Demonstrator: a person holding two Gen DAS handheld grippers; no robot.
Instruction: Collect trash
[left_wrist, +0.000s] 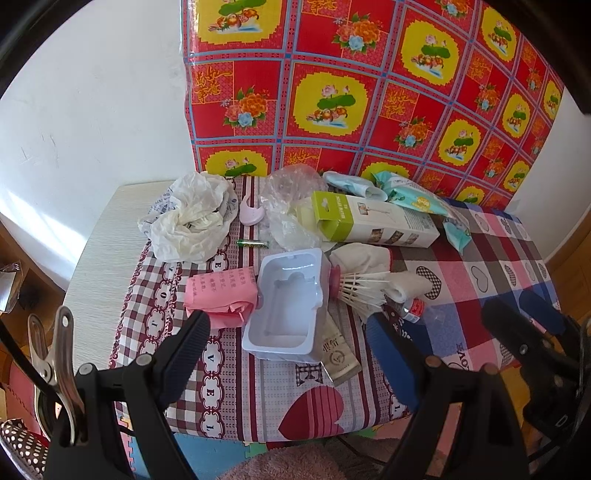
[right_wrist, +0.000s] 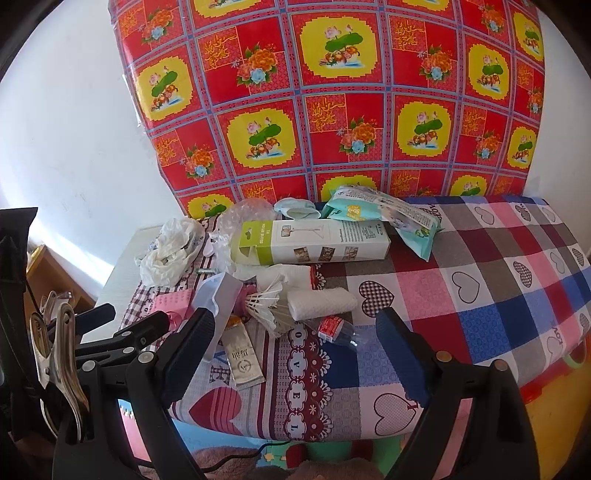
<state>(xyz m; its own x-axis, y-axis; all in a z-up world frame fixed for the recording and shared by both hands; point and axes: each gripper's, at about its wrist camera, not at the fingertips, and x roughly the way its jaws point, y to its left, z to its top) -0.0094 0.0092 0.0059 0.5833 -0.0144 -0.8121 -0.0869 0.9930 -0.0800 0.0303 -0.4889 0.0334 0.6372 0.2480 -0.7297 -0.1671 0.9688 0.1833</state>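
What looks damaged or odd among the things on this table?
The green-and-white carton lies on its side with an end flap open. A clear plastic bottle is crushed flat. Both the left gripper and right gripper hang open, empty.

Tablecloth (left_wrist: 280, 398): woven cloth, matt, printed checks and hearts
Wall hanging (left_wrist: 369, 92): glossy plastic sheet, light glare, creased
White tray (left_wrist: 284, 306): thin moulded plastic, smooth, slight sheen
Crumpled bag (left_wrist: 188, 221): thin plastic film, wrinkled
Clear bag (left_wrist: 288, 206): transparent film, shiny
Long box (right_wrist: 310, 240): smooth printed cardboard
Pink sheet (left_wrist: 218, 291): matt paper, folded
Shuttlecock (left_wrist: 360, 288): feathers, pink base
Wipes pack (right_wrist: 384, 214): glossy soft plastic
Tabletop (left_wrist: 99, 258): pale wood-grain finish
Spring clip (left_wrist: 59, 354): bright bare metal
Left gripper (left_wrist: 288, 332) fingers (left_wrist: 188, 343): ribbed black plastic, matt
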